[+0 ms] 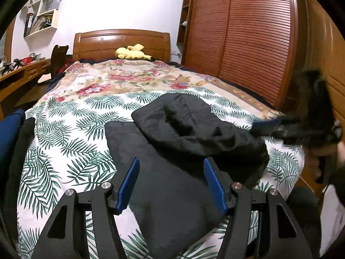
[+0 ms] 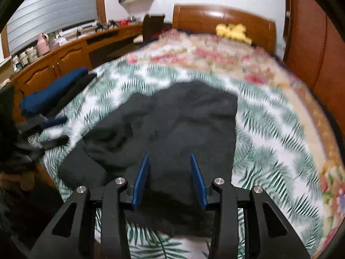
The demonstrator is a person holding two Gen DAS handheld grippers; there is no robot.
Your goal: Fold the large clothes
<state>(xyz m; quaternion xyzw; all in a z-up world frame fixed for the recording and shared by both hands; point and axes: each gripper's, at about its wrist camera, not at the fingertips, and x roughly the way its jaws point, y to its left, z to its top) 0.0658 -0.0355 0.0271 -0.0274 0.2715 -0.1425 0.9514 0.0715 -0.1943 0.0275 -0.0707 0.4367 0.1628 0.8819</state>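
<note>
Fabric here looks soft, limp and fairly light: the black garment (image 1: 172, 151) lies at centre frame on the leaf-print bed (image 1: 71, 133), one part folded over into a rumpled lump at upper right. It will likely sag and slide when lifted, so corners or hems look the best hold. Left gripper (image 1: 171, 185) hovers over it, fingers spread and empty. Right gripper (image 2: 170, 181) has fingers parted too, nothing pinched between them.

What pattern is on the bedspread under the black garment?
Green palm leaves on white, clearest in the left wrist view.
</note>
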